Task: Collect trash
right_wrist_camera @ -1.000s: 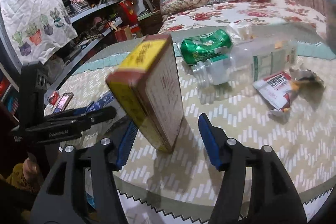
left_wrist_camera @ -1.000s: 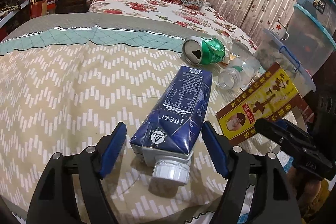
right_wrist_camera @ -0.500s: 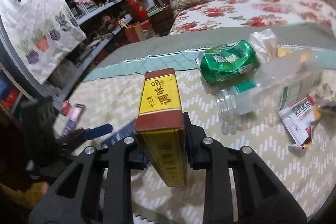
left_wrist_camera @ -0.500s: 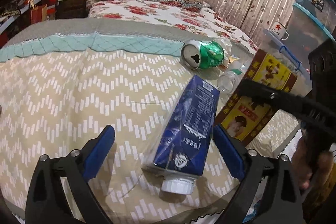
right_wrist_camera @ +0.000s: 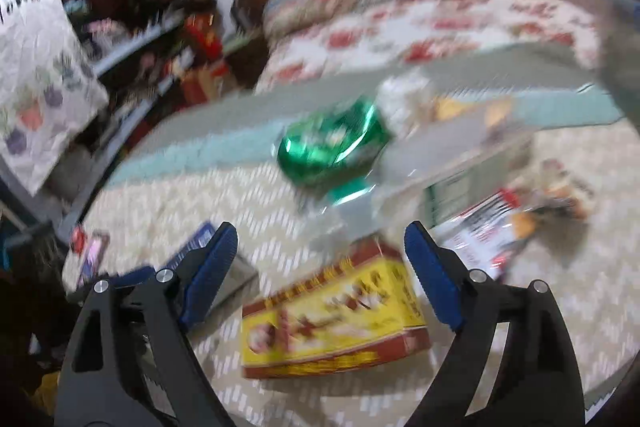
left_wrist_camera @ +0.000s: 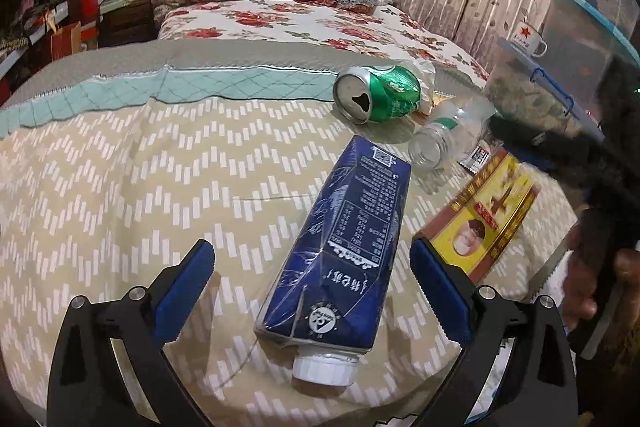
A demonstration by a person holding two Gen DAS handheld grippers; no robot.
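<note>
Two hand-held grippers over a round worktop (left_wrist_camera: 100, 187) covered in chevron cloth, with litter gathered near its edge. The left hand-held gripper (left_wrist_camera: 312, 291) is released and its jaws are opening; the blue carton (left_wrist_camera: 344, 247) lies flat between the pads, cap toward the camera, neither pad pressing on it. The right hand-held gripper (right_wrist_camera: 320, 275) is likewise released, jaws opening, with the yellow box (right_wrist_camera: 336, 315) lying on the cloth below and between the pads, apparently untouched; this view is blurred. Taking the blue carton as landmark: the yellow box lies just beside it on the side of the right hand-held gripper; the clear plastic bottle (left_wrist_camera: 448, 135) lies beyond its far end; the green can (left_wrist_camera: 380, 93) lies on its side further beyond, by the teal border.

For a sound pick-up, each pair of pads should probably straddle the narrow width of its item, centred along the length, and close squarely on the flat faces. The carton looks dented and may yield, so a firm, even closure seems advisable. The two tools work close together and should keep apart.
</note>
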